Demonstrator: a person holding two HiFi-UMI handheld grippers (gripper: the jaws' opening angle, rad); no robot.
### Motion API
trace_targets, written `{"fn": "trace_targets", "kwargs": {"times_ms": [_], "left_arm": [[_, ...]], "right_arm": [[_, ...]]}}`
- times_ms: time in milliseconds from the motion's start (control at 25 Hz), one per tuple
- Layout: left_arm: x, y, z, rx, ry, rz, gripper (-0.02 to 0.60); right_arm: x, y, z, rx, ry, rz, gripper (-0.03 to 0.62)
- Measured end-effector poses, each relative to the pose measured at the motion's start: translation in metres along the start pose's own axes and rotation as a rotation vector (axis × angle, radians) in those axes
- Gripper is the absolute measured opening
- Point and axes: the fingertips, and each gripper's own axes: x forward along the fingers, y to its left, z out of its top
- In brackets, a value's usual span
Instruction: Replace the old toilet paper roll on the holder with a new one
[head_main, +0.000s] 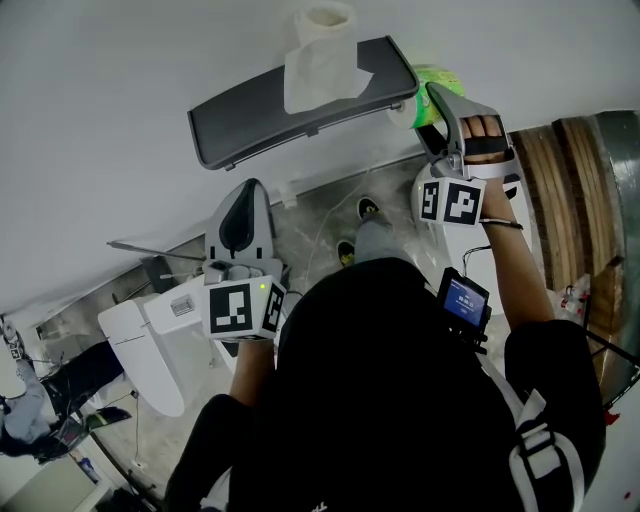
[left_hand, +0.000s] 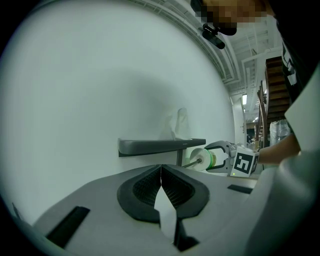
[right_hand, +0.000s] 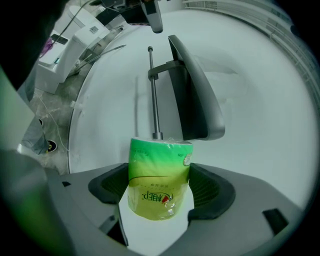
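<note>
Holding a new roll (right_hand: 159, 180) in a green wrapper, the right gripper (head_main: 428, 112) squeezes it between both jaws. The end of the roll sits right at the tip of the metal rod (right_hand: 154, 95) under the gray shelf (head_main: 240, 125). Another white roll (head_main: 322, 50) stands on top of the shelf. The left gripper (left_hand: 161, 172) is lower down, with its jaws pressed together and nothing in them.

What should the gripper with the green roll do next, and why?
Probably slide the roll further along the rod, toward the bracket. The right gripper is shut on the roll, and the rod's tip looks to be just at the roll's core, with most of the rod bare. The left gripper is shut on nothing and plays no part.
</note>
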Motion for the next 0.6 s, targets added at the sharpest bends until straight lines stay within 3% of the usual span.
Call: {"fn": "trace_targets", "kwargs": {"times_ms": [600], "left_arm": [[-0.005,0.001,0.003,0.002,-0.011,0.005,0.023]], "right_arm": [[-0.002,0.005,0.059,-0.057,-0.116,-0.002,0.382]]}}
